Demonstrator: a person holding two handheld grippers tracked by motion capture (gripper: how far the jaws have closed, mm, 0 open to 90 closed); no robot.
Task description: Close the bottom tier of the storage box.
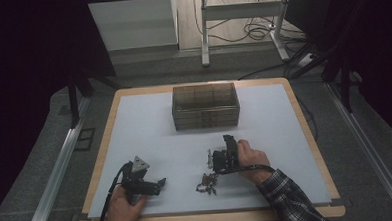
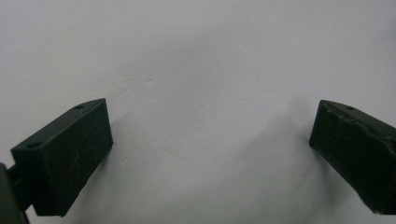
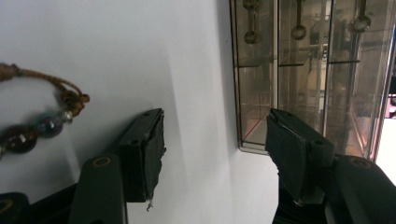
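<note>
One beaded bracelet [image 1: 206, 183] is lying on the white table [image 1: 149, 127], near the front edge and just beside the right gripper [image 1: 209, 159]. This gripper's jaws are standing partly open and are holding nothing; the bracelet [image 3: 37, 119] is staying outside them. Behind it, a clear box [image 1: 205, 106] with compartments is standing. The left gripper [image 2: 210, 154] is resting wide open and empty over bare table.
</note>
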